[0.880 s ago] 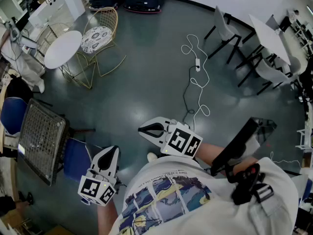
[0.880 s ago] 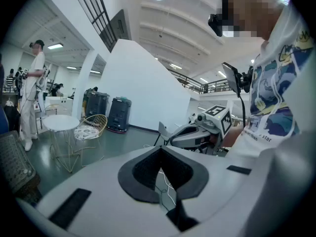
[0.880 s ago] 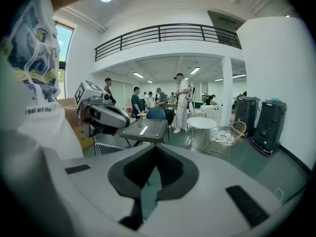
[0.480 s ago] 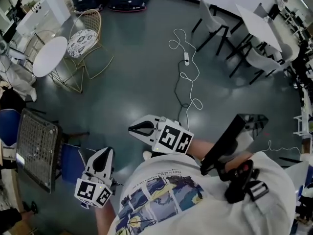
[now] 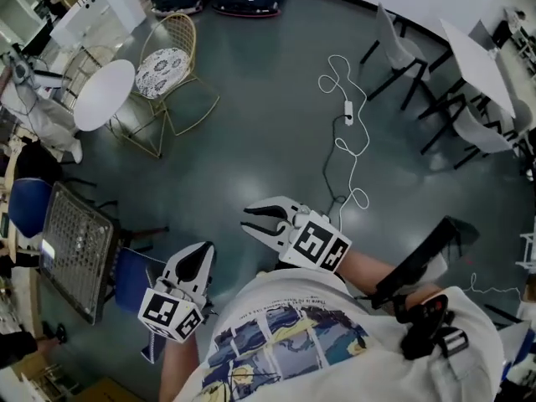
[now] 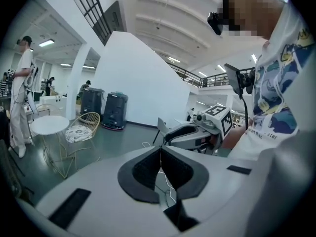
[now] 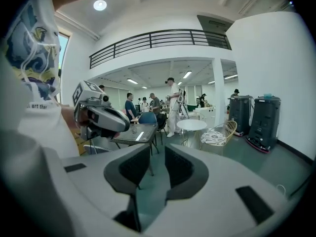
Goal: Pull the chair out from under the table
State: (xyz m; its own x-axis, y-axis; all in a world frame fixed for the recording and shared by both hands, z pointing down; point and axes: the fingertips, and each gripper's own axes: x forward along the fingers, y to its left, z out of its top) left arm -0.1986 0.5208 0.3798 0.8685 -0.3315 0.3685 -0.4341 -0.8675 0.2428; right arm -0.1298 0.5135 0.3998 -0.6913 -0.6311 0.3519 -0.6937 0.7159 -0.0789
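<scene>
Hanging near the table (image 5: 71, 241), your left gripper (image 5: 199, 256) is holding its jaws together, empty; your right gripper (image 5: 254, 219) is carrying jaws part-open, empty, likely readied for the tucked chair (image 5: 132, 279).

I see a dark glossy floor (image 5: 251, 132). A white cable (image 5: 355, 146) lies loose on it. A round table (image 5: 104, 95) and wire chair (image 5: 173, 55) stand upper left, a mesh table (image 5: 74, 243) and blue chair (image 5: 131, 280) nearer.
</scene>
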